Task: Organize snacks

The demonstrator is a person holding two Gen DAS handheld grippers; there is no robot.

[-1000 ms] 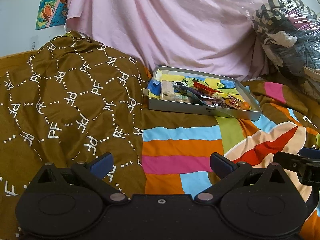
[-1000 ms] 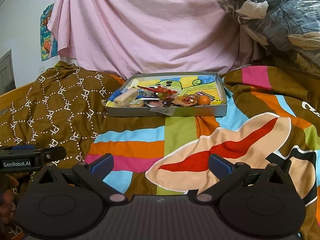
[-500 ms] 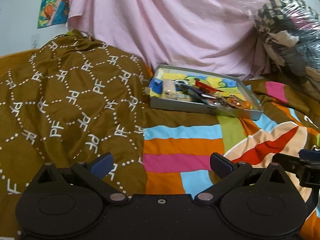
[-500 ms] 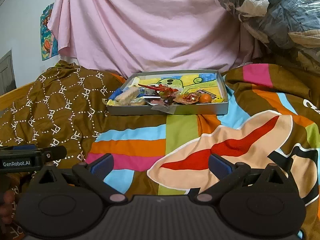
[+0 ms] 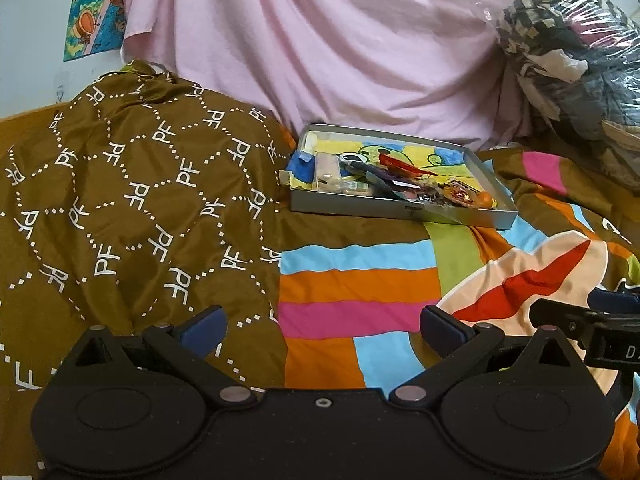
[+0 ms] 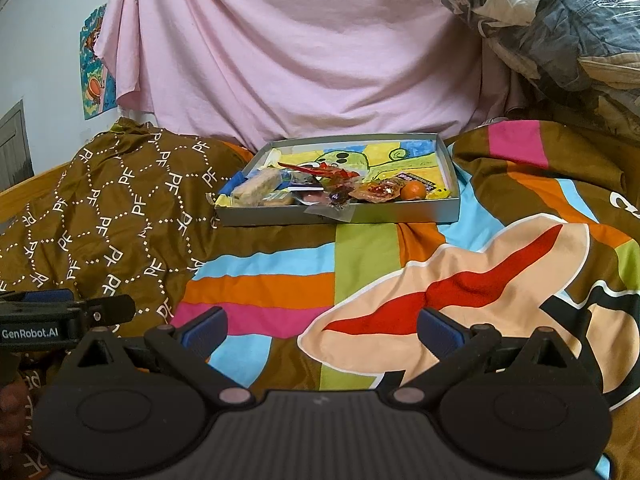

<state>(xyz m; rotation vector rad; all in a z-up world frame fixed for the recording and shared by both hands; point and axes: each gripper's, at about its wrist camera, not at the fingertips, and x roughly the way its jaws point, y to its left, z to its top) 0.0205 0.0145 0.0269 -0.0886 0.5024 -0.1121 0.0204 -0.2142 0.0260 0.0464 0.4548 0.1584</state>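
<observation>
Left wrist: hovering with blue-padded left gripper (image 5: pixel 322 322) spread wide, empty; shallow grey snack-filled tray (image 5: pixel 400 210) lying toward the striped bedspread's (image 5: pixel 352 280) far edge.

Right wrist: holding right gripper (image 6: pixel 322 326) equally spread, tray (image 6: pixel 340 216) well ahead.

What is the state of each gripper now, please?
Left gripper: open, holding nothing.
Right gripper: open, holding nothing.

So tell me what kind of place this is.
Probably a bedroom: patterned bedding covers the surface, bagged clothes are piled behind, and a cartoon poster hangs on the wall.
</observation>
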